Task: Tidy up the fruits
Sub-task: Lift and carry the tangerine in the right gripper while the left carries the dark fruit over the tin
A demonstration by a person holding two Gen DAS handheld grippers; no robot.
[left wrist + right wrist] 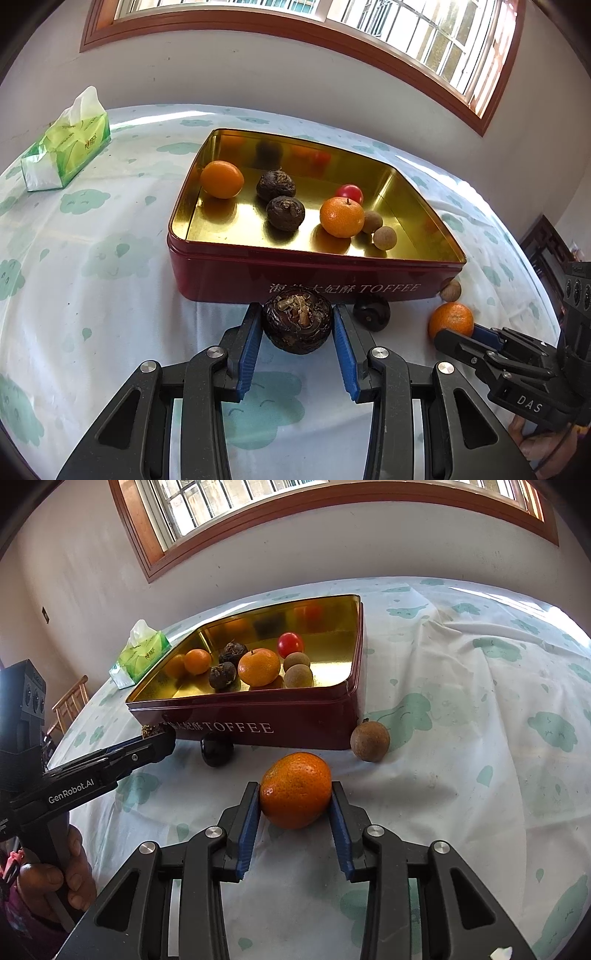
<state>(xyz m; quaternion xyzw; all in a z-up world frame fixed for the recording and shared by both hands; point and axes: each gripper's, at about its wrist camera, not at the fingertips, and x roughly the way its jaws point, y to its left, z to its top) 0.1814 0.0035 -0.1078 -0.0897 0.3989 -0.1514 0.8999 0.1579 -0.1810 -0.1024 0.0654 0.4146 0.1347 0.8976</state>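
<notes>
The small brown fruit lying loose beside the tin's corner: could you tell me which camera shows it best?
The right wrist view: the loose brown fruit sits whole and unobstructed on the cloth by the toffee tin. The left wrist view shows it smaller, at the tin's corner.

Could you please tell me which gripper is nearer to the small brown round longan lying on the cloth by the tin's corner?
Right. The right gripper, shut on the orange mandarin, sits just beside the longan; the left gripper, shut on the dark water chestnut, is farther away along the tin's front.
</notes>
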